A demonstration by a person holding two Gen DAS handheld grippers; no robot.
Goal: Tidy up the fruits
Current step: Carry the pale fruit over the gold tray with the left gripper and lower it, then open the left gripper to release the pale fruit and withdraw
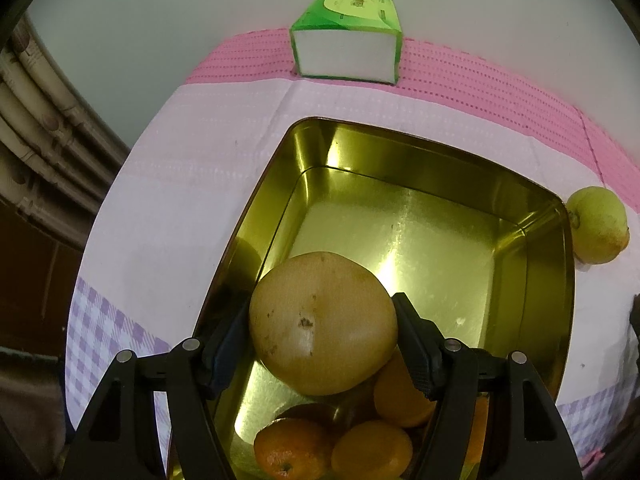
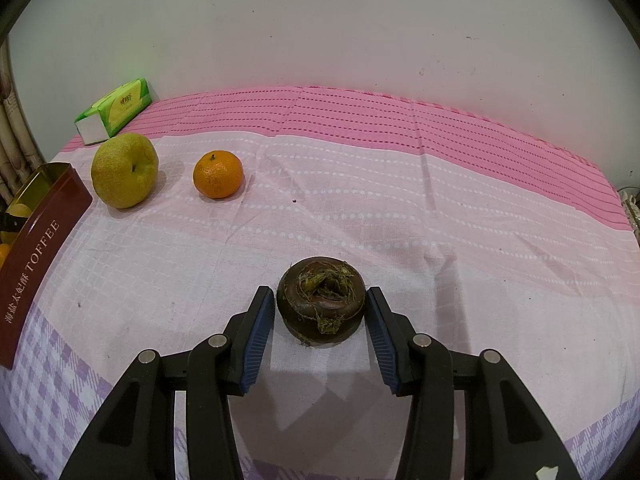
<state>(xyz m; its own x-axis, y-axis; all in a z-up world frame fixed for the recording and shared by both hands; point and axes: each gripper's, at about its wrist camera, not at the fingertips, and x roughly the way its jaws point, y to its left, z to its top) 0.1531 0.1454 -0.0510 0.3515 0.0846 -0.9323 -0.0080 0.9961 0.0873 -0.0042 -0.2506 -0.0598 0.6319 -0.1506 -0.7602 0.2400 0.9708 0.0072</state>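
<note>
My left gripper (image 1: 320,308) is shut on a large yellow-brown pear (image 1: 320,344), held just over the near end of an open gold tin (image 1: 400,152). Several oranges (image 1: 292,448) lie in the tin under the pear. In the right wrist view a brown water chestnut (image 2: 322,308) sits on the cloth between the blue pads of my right gripper (image 2: 319,294), which touch both its sides. A green-yellow pear (image 2: 124,170) and a mandarin (image 2: 218,174) rest on the cloth at far left, beside the tin's dark red "TOFFEE" wall (image 2: 40,236).
A green tissue pack (image 1: 346,46) stands at the back of the table against the pale wall. The green-yellow pear (image 1: 598,226) lies just outside the tin's far right corner. The pink and lilac checked tablecloth (image 2: 400,208) covers the table; its left edge drops off near the tin.
</note>
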